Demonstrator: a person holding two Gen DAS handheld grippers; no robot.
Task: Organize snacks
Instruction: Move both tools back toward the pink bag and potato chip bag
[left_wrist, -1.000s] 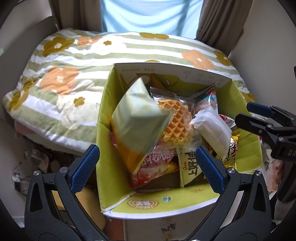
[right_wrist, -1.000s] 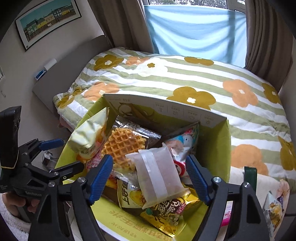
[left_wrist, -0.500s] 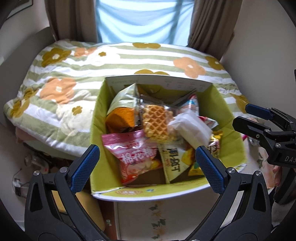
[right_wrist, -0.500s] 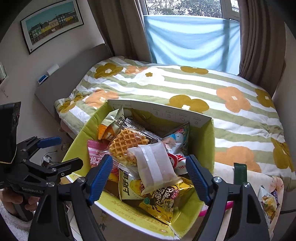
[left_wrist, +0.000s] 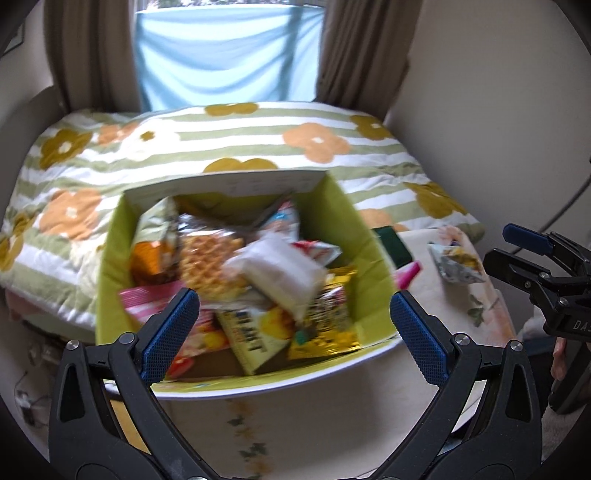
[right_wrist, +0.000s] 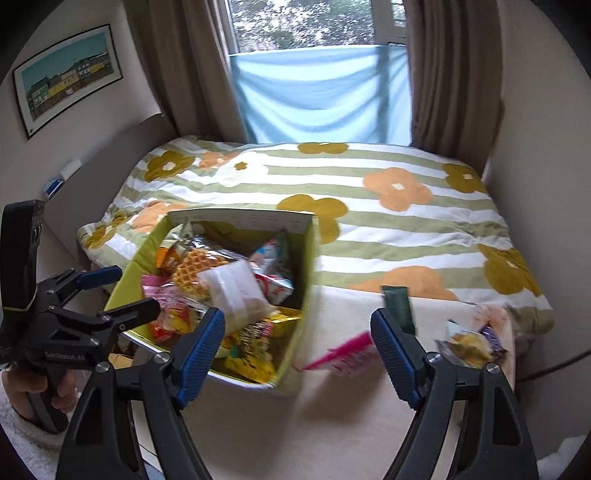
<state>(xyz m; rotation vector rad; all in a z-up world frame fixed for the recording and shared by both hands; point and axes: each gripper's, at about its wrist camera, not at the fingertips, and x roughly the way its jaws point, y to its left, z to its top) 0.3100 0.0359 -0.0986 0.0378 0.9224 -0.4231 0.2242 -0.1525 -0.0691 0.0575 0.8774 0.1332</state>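
Nearest the cameras, bare cream table (right_wrist: 332, 417) top is seen in front of the green box (left_wrist: 369, 251), with open room to its right. The left gripper (left_wrist: 295, 332) is held above the box's near rim, its jaws spread wide with nothing between them. The right gripper (right_wrist: 297, 354) is held over the table just right of the box, jaws likewise wide apart and empty; both point steeply downward.

The box stands at the table's left part and is crowded with snacks: a waffle packet (right_wrist: 195, 273), a white wrapped bar (right_wrist: 236, 291), a pink bag (left_wrist: 147, 299) and yellow packets (left_wrist: 325, 325), piled above the rim in places. Right of the box, on the table, a pink packet (right_wrist: 343, 354), a dark green item (right_wrist: 397, 302) and a small snack bag (right_wrist: 469, 345) lie apart from one another.

Beyond the table's far edge a bed with a flowered quilt (right_wrist: 369, 221) is seen, then curtains and a window (right_wrist: 314, 22).
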